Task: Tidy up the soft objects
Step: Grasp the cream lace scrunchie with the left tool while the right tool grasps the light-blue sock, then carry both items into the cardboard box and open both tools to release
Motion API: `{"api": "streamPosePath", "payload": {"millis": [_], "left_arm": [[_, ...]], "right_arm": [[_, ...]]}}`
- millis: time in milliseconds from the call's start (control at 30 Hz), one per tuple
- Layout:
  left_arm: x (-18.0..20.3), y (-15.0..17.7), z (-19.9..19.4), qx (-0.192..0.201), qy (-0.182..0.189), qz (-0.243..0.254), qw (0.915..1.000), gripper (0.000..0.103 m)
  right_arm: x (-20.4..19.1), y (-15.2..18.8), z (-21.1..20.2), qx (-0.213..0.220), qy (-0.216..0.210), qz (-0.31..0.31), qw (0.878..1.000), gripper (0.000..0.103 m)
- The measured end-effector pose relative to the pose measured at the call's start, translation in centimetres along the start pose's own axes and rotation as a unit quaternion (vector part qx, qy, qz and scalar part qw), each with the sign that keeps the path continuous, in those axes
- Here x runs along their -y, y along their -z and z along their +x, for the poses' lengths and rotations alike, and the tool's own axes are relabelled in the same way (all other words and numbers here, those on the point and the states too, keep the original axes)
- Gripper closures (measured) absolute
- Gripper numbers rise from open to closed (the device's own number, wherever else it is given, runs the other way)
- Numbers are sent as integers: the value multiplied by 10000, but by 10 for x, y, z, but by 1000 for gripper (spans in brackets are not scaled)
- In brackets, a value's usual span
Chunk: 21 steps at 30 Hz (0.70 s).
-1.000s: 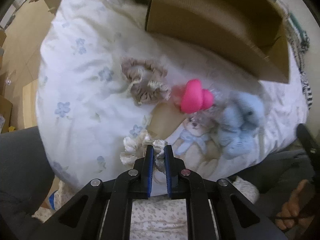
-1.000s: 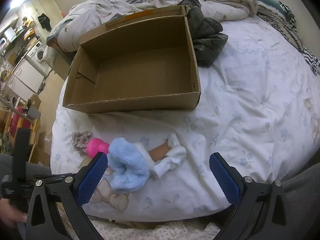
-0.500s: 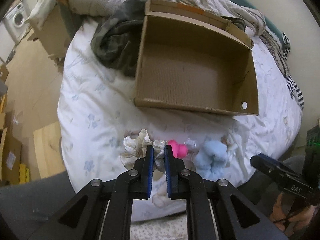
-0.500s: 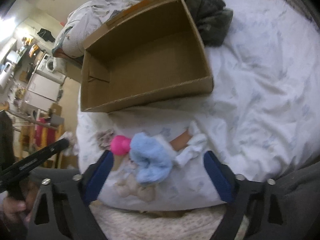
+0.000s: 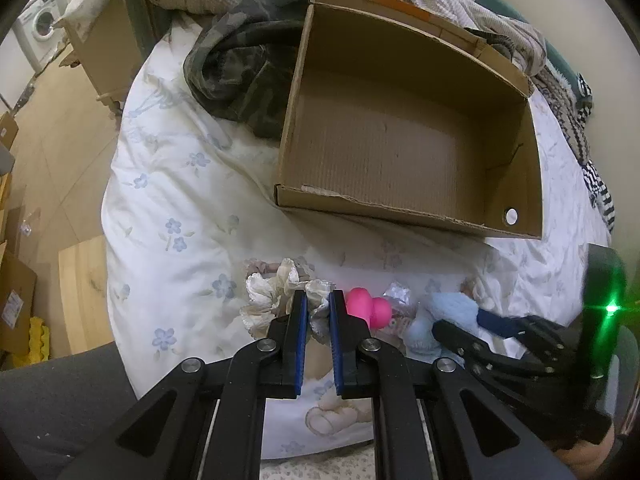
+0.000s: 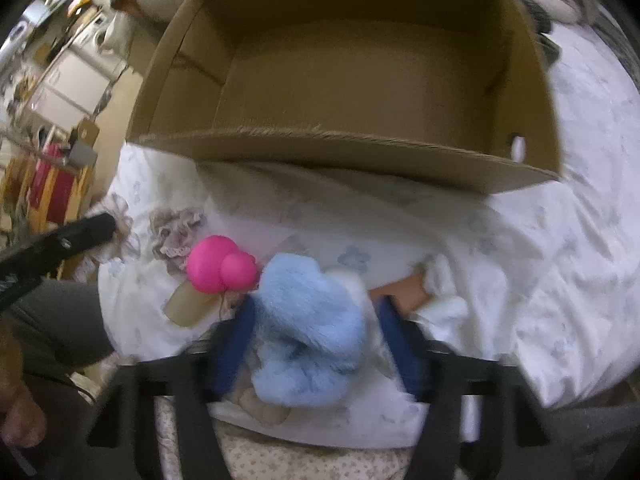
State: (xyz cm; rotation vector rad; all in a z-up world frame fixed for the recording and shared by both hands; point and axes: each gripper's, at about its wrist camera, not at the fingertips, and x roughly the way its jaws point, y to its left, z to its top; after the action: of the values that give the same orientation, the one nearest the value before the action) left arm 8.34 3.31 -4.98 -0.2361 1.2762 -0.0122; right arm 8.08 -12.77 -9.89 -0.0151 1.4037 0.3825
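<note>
1. Left tool (image 5: 317, 312): clamped on a crinkly cream satin scrunchie (image 5: 276, 292), lower centre, above the floral bedsheet (image 5: 168, 184).
2. Right tool (image 6: 316, 320): parted around a fluffy blue plush (image 6: 308, 328), lower centre; contact unclear through blur.
3. Plush long axis: roughly up the frame.
4. Smooth pink rounded toy (image 6: 220, 270): just left of plush.
5. Corrugated cardboard box (image 5: 516, 92): open-topped, across upper frame.

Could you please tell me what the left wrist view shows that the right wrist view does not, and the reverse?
Only the left view shows the left claw shut on the cream scrunchie, and the camouflage garment.

Only the right view shows the right claw straddling the blue plush toy, and a white sock.

Both show the cardboard box and pink toy.
</note>
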Motion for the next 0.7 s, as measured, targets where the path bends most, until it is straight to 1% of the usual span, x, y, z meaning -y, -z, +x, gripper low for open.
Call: {"api": "streamPosePath", "payload": {"millis": [33,100,133,167,267,333,400,500,567,633,700], "left_arm": [[0,0,0,1,-1,-4,10000,93],[0,0,0,3,9,-24,10000,93],[0,0,0,16,11,-36,10000,93],[-1,0,-1,32,5,-44,10000,93],[-2,-1,-4,96,-19,-82,9999,93],[-3,-2,-7,127,16,-158,9998,93],[-5,-5,-15,236,84,-245,9994,93],[-5,-15,-34,472,190,-303,9982,93],[-1,-24,-47,641,239,-253,9973,93],[6,-33,-55,734,228,-111,9970,93],[14,-42,-58,777,195,22,9968,93]], "right_arm": [[-2,0,3,-38,-6,-46,10000,68],[-2,0,5,18,9,-73,10000,79],[-1,1,3,35,-69,-4,10000,85],[1,-1,0,24,-178,88,9998,88],[8,-2,-15,262,-431,170,9986,90],[11,-4,-35,466,-628,254,9966,90],[16,-7,-56,744,-916,409,9922,90],[24,-15,-85,1095,-1173,573,9854,90],[28,-21,-102,1298,-1232,626,9819,90],[34,-28,-119,1499,-1300,678,9778,90],[39,-39,-130,1671,-1272,692,9753,90]]}}
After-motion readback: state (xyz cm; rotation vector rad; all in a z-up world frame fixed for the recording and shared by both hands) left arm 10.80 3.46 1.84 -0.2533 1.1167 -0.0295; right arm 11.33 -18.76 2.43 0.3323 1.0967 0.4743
